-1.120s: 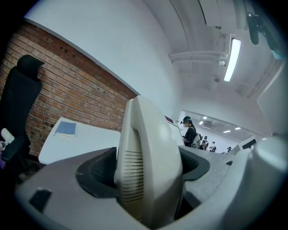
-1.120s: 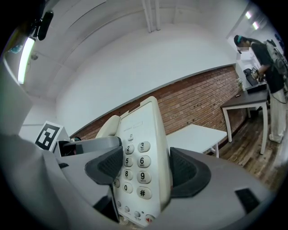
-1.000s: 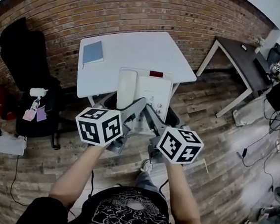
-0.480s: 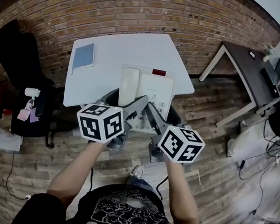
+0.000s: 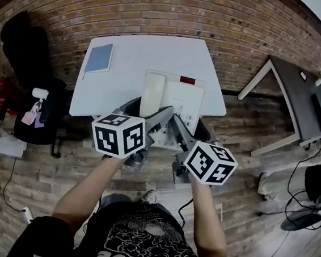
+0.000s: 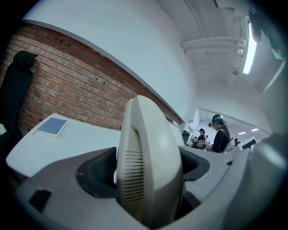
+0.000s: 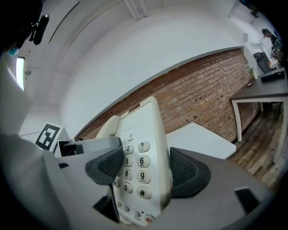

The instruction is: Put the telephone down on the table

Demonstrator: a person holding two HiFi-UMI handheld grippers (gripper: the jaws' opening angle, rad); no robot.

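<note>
Head view has the telephone (image 5: 175,101) straddling the near edge of the bench (image 5: 151,53). Its far half is over the white top and its near half sticks out past the edge toward the person. From up there it's not clear if it touches the top at all. The left hand-held gripper (image 5: 152,123) and right hand-held gripper (image 5: 179,127) both come in from the bench's near side.

The gripper views show the grip itself. The left one's jaws are clamped on the handset (image 6: 148,152) end, and the right one's jaws pinch the keypad (image 7: 137,164) side, one pad just beside the 6 and 9 keys.

There's open white top beyond the telephone. A blue notebook (image 5: 99,57) sits at the bench's far left corner, well apart. A black chair (image 5: 27,71) is left of the bench, a dark desk (image 5: 301,94) is off to its right, and a brick wall (image 5: 161,11) is behind it.
</note>
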